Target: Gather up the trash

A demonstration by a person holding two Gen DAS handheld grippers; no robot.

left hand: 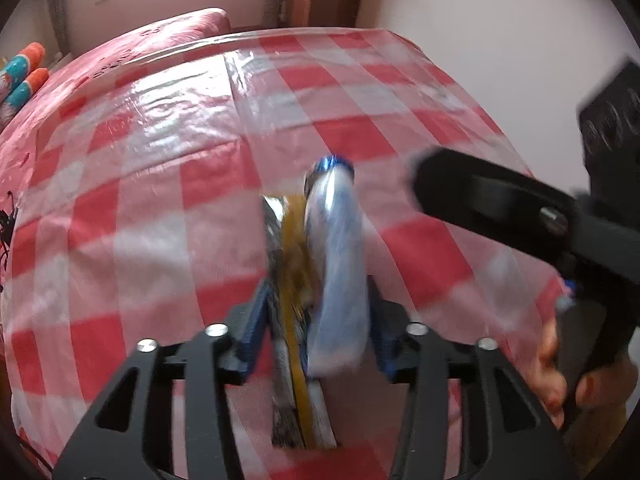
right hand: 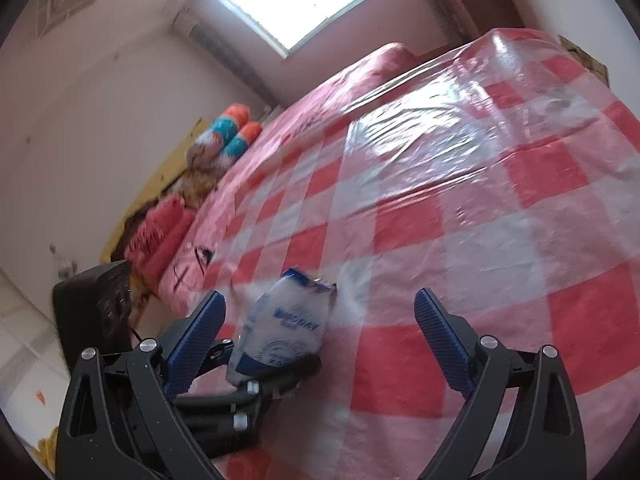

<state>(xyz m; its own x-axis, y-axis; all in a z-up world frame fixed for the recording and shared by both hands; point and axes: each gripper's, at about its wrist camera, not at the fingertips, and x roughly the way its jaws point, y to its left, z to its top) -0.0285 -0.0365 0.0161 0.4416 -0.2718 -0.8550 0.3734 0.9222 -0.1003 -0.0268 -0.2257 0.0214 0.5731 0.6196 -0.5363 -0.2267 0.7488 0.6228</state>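
left gripper (left hand: 316, 304) pinching flattened wrappers (left hand: 320, 280) between blue pads: pale blue-white packet, silver-and-gold foil beside it, ends poking past fingertips; right gripper (right hand: 320, 312) jaws spread wide, empty

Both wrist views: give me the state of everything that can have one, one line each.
left gripper: shut on two wrappers, held above the cloth.
white-blue wrapper: pinched between the left pads, crumpled, standing up.
silver-yellow wrapper: pinched beside it, flattened.
right gripper: open, nothing between its pads.
checked plastic tablecloth: spread flat, creased, glossy.
window: bright; open or closed, cannot tell.
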